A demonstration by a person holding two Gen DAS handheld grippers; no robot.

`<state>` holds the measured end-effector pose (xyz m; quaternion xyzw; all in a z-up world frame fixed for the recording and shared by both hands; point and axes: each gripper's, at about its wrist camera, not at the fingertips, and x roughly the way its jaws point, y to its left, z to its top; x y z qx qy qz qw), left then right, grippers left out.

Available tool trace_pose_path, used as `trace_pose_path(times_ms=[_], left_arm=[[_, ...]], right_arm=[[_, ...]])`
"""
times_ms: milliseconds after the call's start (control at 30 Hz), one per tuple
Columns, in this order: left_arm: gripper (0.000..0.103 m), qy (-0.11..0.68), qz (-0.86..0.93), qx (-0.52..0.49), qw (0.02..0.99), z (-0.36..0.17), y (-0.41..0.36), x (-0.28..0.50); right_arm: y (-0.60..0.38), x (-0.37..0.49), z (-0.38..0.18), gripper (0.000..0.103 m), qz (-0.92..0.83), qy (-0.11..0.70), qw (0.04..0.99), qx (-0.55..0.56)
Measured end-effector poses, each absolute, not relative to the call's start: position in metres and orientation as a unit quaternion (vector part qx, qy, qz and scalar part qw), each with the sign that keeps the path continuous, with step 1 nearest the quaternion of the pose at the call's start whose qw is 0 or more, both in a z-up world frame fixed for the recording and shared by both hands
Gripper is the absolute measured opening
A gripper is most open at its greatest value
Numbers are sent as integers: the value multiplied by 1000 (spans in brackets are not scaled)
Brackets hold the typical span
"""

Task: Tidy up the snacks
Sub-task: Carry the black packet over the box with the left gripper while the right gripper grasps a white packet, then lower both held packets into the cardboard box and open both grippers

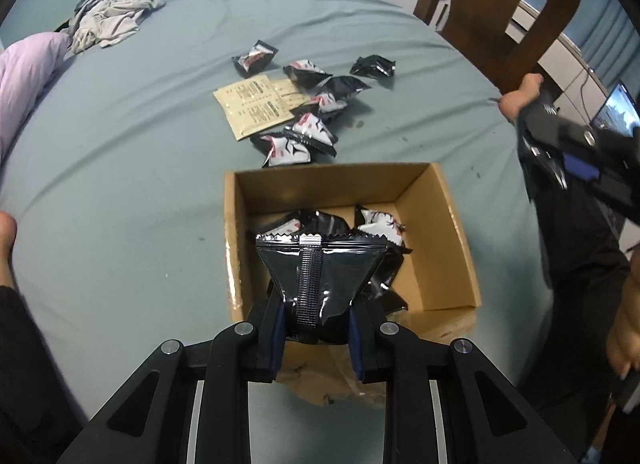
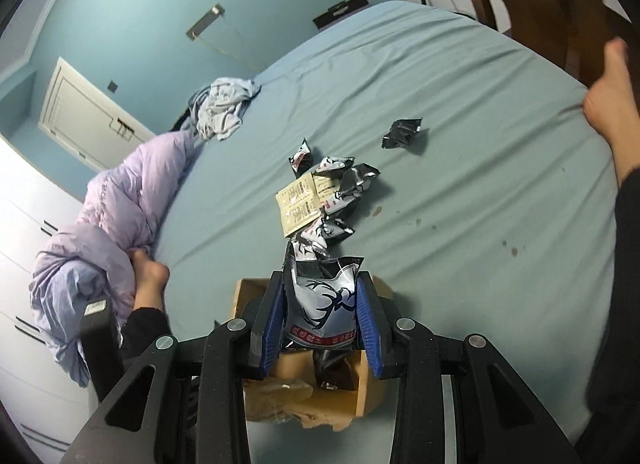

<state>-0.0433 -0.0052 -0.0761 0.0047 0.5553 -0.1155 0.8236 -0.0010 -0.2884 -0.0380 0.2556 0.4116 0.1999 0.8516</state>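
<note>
An open cardboard box [image 1: 448, 232] sits on the blue bed sheet and holds several black and white snack packets [image 1: 380, 224]. My left gripper [image 1: 318, 328] is shut on a black snack packet [image 1: 316, 276], back seam up, held over the box's near side. My right gripper [image 2: 322, 328] is shut on a silver and black snack packet [image 2: 324, 304] above the box [image 2: 372, 384]; it also shows at the right of the left wrist view [image 1: 560, 152]. Several loose packets [image 1: 308, 132] and two beige sachets [image 1: 252, 108] lie beyond the box.
A lilac quilt [image 2: 100, 224] and crumpled grey clothes [image 1: 112, 16] lie at the bed's left and far side. A brown wooden chair [image 1: 500, 16] stands at the right edge. One black packet [image 2: 402, 134] lies apart. Bare feet rest on the bed [image 2: 608, 104].
</note>
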Motion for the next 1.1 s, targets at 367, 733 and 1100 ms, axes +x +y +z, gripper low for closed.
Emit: trace_pose_path(times_ms=[367,733,1100], left_arm=[[25,587,-111,15,802,-108,-10,-41],[39,566,-138,6,813,-115,-9,-45],[77,514,-118,-12,850,-77,8,-46]], right_arm=[[-267,-12,-43,33,193,435,850,225],[-239,-3,-60,33,192,470,840,191],[-209,8,-66,33,203,491,831,167]])
